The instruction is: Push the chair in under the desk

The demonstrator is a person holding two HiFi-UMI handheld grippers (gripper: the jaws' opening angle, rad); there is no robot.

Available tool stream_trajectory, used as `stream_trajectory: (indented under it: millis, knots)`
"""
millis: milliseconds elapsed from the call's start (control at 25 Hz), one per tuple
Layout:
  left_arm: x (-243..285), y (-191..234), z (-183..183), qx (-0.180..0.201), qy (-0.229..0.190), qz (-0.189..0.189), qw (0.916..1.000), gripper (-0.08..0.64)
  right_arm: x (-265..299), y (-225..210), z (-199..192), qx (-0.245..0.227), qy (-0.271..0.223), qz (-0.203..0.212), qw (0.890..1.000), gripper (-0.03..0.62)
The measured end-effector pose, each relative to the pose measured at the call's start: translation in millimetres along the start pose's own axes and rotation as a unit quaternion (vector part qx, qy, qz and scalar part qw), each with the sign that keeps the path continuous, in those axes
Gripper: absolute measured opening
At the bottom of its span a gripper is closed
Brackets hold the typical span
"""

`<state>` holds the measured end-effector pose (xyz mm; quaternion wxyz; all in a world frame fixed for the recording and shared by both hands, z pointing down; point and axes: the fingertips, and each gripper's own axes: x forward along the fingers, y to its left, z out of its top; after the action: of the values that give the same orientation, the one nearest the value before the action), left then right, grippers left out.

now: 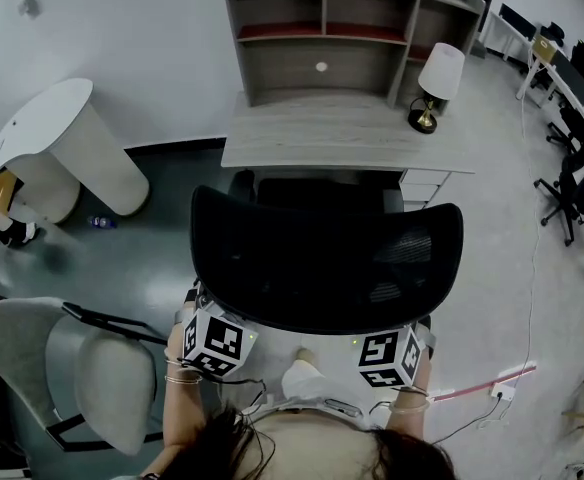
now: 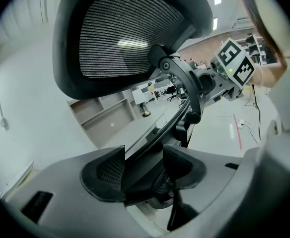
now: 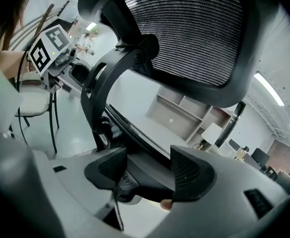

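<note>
A black mesh office chair (image 1: 327, 258) stands with its back toward me, its seat partly under the grey desk (image 1: 342, 138). My left gripper (image 1: 222, 316) reaches under the backrest's lower left edge. My right gripper (image 1: 392, 330) does the same at the lower right. In the left gripper view, the left gripper (image 2: 142, 175) has its pads on either side of a black rim of the chair, below the mesh backrest (image 2: 125, 33). The right gripper (image 3: 147, 170) clamps the same black rim in the right gripper view, with the backrest (image 3: 194, 29) above it.
A shelf hutch (image 1: 342, 28) and a white-shaded lamp (image 1: 437, 78) stand on the desk. A grey chair (image 1: 82, 378) is at my near left, a white rounded unit (image 1: 72, 148) at the far left. Black office chairs (image 1: 577, 188) stand right; a cable (image 1: 482, 383) lies on the floor.
</note>
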<state>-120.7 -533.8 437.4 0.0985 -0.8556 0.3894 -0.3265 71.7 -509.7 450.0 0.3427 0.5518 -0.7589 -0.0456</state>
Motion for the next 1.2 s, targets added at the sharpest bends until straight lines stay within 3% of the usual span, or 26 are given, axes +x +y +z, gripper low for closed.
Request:
stream_trajectory:
  millis: [480, 800, 1200]
  knots:
    - [-4, -2, 0, -0.005, -0.009, -0.005, 0.9999, 0.236, -3, 2, -1, -0.029, -0.002, -0.016, 0.999, 0.255]
    - [-11, 5, -6, 0.035, -0.002, 0.052, 0.9980, 0.236, -9, 0, 1, -0.026, -0.012, -0.050, 0.998, 0.253]
    - [-44, -5, -14, -0.031, -0.021, 0.068, 0.9970, 0.235, -32, 11, -8, 0.033, -0.017, -0.036, 0.999, 0.252]
